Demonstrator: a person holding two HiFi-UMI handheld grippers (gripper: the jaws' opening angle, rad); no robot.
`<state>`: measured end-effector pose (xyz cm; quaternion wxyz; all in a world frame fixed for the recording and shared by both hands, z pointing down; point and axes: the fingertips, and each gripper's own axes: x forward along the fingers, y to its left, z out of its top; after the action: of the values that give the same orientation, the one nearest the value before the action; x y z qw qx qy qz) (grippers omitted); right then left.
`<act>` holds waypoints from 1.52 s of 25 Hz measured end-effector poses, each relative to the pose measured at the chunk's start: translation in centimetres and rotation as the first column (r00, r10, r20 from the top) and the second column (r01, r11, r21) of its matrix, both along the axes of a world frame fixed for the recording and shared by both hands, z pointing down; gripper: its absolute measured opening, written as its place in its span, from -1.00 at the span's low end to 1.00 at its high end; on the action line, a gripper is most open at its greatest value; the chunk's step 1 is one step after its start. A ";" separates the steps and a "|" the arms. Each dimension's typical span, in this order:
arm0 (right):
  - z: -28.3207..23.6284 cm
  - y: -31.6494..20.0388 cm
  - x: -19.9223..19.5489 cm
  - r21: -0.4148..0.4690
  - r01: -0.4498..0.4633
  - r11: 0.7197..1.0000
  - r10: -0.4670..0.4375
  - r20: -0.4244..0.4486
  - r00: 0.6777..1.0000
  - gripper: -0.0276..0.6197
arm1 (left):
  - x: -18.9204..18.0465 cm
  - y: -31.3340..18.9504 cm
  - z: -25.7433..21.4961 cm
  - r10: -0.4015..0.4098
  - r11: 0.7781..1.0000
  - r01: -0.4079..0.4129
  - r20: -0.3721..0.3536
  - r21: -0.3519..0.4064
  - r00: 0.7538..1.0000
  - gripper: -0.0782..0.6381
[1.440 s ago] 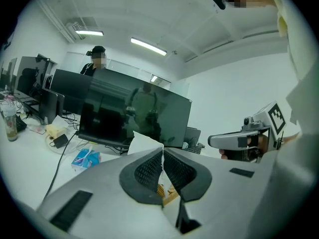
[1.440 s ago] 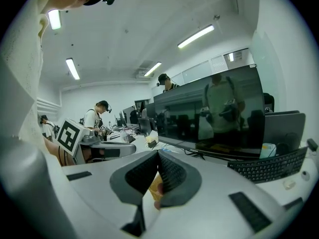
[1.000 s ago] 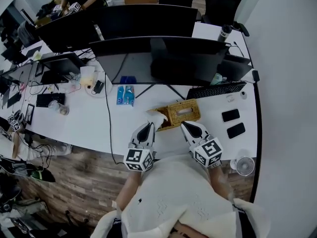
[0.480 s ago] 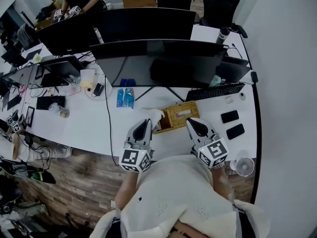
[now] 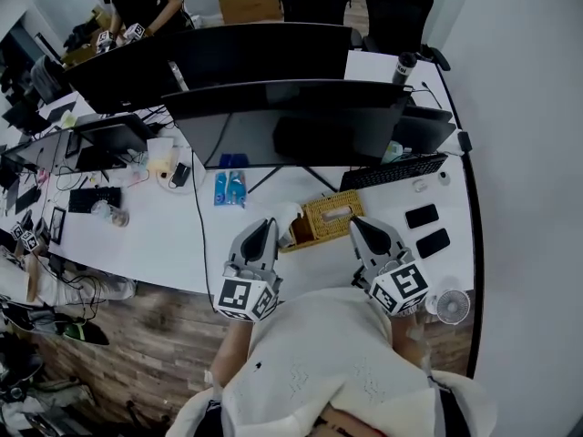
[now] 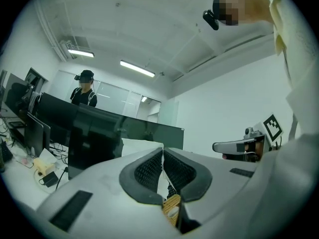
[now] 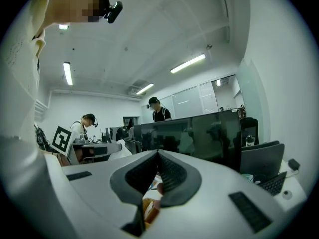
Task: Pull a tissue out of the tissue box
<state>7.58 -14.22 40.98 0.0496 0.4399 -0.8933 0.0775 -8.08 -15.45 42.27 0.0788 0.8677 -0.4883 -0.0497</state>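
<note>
Shows left tool (image 5: 268,224) clamped shut on white tissue (image 5: 288,214) at its tips. Wicker tissue box (image 5: 330,217) on worktop (image 5: 164,235), just ahead of and between both tools. Right tool (image 5: 356,223) closed tip to tip, empty.

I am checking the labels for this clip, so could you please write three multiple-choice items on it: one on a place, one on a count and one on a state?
1. Where is the tissue box?
A. on the white desk, in front of the monitors
B. in a drawer
C. on a shelf

2. How many dark phones lie to the right of the box?
A. one
B. two
C. four

3. The jaws of the left gripper are:
A. wide apart
B. shut on nothing
C. shut on a tissue

Answers:
1 A, the box rests on the desk top.
2 B, two lie side by side.
3 C, white tissue sticks out between the closed jaws.
</note>
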 end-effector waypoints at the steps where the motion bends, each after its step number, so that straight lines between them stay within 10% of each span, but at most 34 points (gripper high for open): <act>1: -0.3 0.0 0.2 0.005 -0.005 1.000 0.005 0.002 1.000 -0.91 | 0.1 0.0 -0.3 0.003 1.000 -0.003 -0.001 0.007 1.000 -0.74; 38: -1.3 0.4 2.1 0.037 -0.041 0.998 0.040 0.028 0.999 -0.91 | 2.7 0.2 -0.9 0.051 0.998 -0.052 0.013 0.027 0.999 -0.74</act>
<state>9.68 -13.85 39.66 0.0275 0.4576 -0.8862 0.0676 -5.42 -15.28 41.38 0.0653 0.8813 -0.4655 -0.0490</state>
